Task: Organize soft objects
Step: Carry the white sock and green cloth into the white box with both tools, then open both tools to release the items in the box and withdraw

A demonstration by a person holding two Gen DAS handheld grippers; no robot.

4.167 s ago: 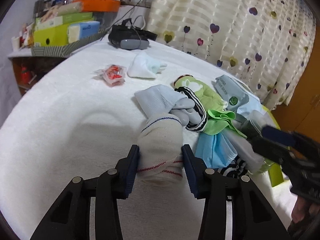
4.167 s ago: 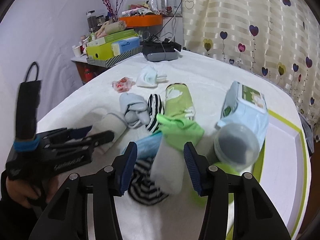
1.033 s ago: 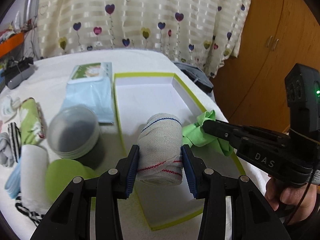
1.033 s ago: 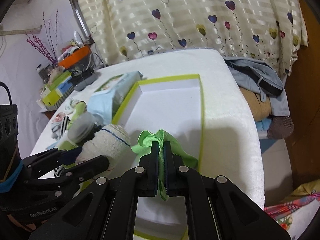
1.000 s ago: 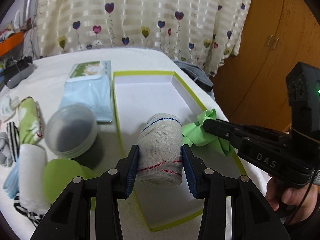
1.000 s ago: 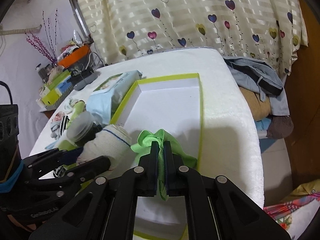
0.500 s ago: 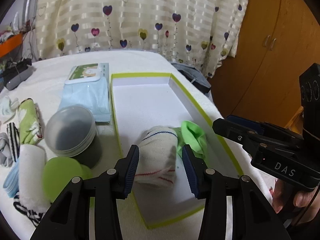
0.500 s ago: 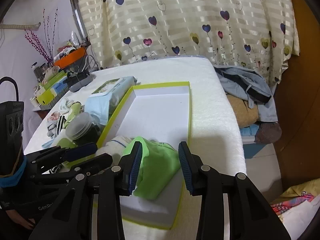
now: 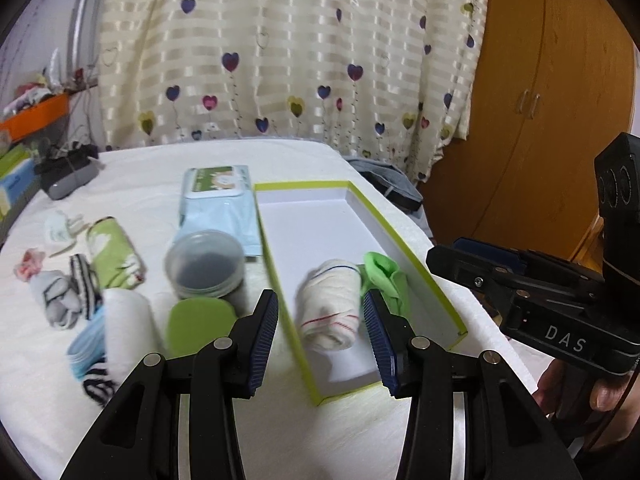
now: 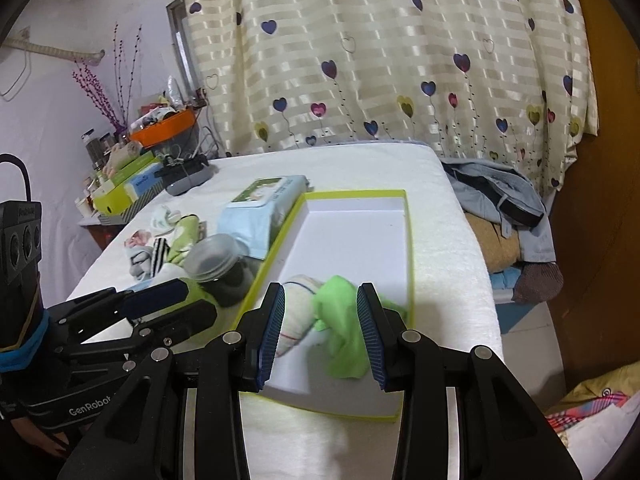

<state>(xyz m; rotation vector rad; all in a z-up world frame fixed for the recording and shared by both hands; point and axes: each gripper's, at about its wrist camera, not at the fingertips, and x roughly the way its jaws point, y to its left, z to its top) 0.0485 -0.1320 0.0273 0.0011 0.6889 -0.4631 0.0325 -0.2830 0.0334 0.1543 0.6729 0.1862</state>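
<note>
Two rolled socks lay side by side in the lower part of the box (image 9: pixel 416 264), at frame centre: a white roll (image 9: pixel 330 306) and a green sock (image 9: pixel 384 280), touching each other. Probably they sat there because the box was the sorting place for soft things (the far half was bare). The left gripper (image 9: pixel 324 340) hung above with its jaws apart and nothing pinched, the white roll showing between them lower down. The right gripper (image 10: pixel 320 330) likewise stood released, the green sock (image 10: pixel 340 328) framed between its pads but not pressed. More socks (image 9: pixel 76 292) waited unsorted at left of the frame, beside a jar (image 9: pixel 206 262).
</note>
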